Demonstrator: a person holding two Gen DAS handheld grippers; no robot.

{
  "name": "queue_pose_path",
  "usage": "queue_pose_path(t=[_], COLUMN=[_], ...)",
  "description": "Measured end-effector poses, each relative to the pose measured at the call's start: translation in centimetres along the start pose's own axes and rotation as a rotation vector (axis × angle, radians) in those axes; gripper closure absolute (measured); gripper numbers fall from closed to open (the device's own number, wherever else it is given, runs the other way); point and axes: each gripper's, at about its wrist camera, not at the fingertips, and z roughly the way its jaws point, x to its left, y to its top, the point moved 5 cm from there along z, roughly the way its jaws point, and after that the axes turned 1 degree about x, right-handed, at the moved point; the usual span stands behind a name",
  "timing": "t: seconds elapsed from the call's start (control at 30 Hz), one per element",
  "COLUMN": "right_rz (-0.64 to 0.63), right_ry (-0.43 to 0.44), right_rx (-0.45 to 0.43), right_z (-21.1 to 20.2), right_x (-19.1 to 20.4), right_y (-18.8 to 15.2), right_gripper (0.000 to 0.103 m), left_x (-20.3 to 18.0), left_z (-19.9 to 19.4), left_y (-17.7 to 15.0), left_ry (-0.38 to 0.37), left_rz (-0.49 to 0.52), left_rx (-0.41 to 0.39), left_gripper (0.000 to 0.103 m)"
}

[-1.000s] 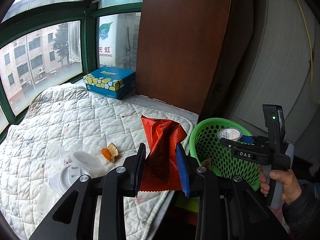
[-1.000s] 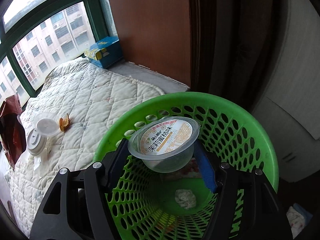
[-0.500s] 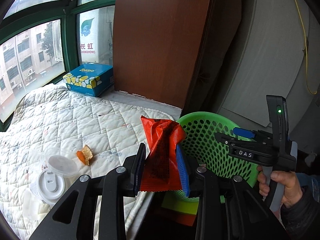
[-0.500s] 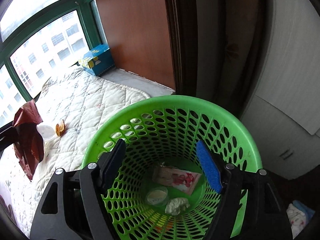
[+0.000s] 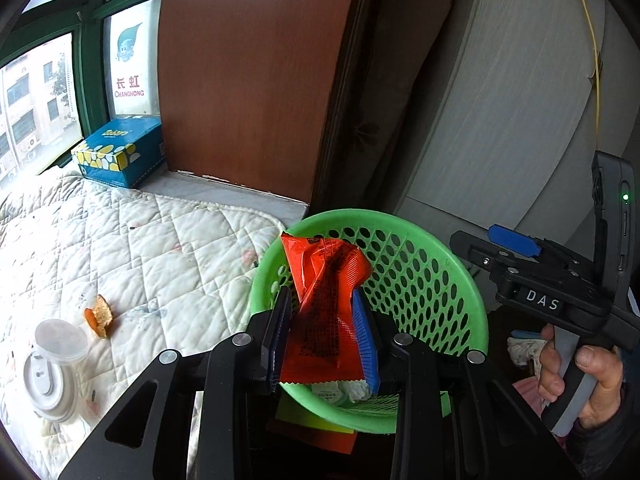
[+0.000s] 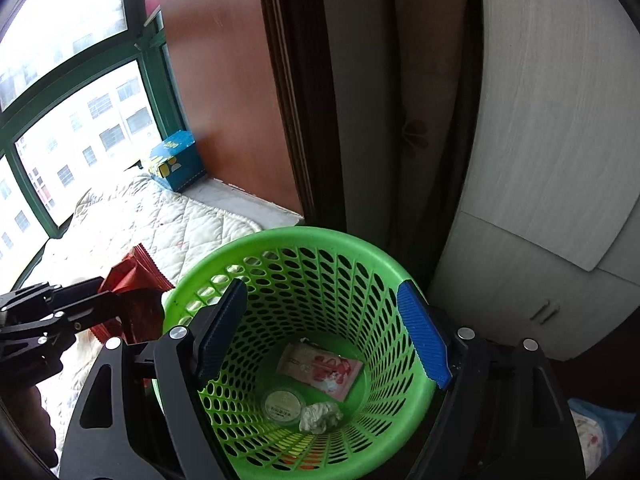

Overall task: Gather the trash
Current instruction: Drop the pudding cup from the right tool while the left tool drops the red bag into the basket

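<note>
My left gripper (image 5: pixel 323 338) is shut on a red snack wrapper (image 5: pixel 326 300) and holds it over the near left rim of the green mesh basket (image 5: pixel 436 276). The wrapper (image 6: pixel 134 280) also shows at the left of the right wrist view. My right gripper (image 6: pixel 322 334) is open and empty above the basket (image 6: pixel 280 240). In the basket lie a clear jelly cup (image 6: pixel 282 402), a crumpled tissue (image 6: pixel 322 416) and a pink packet (image 6: pixel 320 368). On the white quilt (image 5: pixel 160 248) lie an orange peel scrap (image 5: pixel 98 316) and a clear plastic cup with its lid (image 5: pixel 56 356).
A blue tissue box (image 5: pixel 120 152) stands on the window ledge at the back. A brown wooden panel (image 5: pixel 248 80) and a grey cabinet (image 5: pixel 500 112) rise behind the basket. Cloth scraps (image 5: pixel 524 350) lie on the floor to the right.
My right gripper opened and dropped the jelly cup into the basket, then drew back. My left gripper carried the red wrapper right, from over the quilt to over the basket rim.
</note>
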Motion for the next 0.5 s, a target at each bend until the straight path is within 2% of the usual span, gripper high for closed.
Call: queue_pose_path(t=[0.27,0.37,0.5], right_rz=[0.033,0.044,0.046], right_ry=[-0.011,-0.005,-0.003], right_rx=[-0.02,-0.024,-0.029], right_z=[-0.9,-1.0,-1.2], right_x=[-1.7,-1.9,-1.9], right_y=[-0.2,-0.3,-0.4], right_gripper=[0.026,0.026,0.026], left_x=[-1.8,-2.3,-2.5], left_z=[2.0,2.4,2.2], left_y=[0.0,-0.2,-0.4], left_ry=[-0.025,-0.048,-0.057], left_rz=[0.008,-0.001,0.005], left_rx=[0.027,0.035,0.029], left_gripper=[0.054,0.042,0.041])
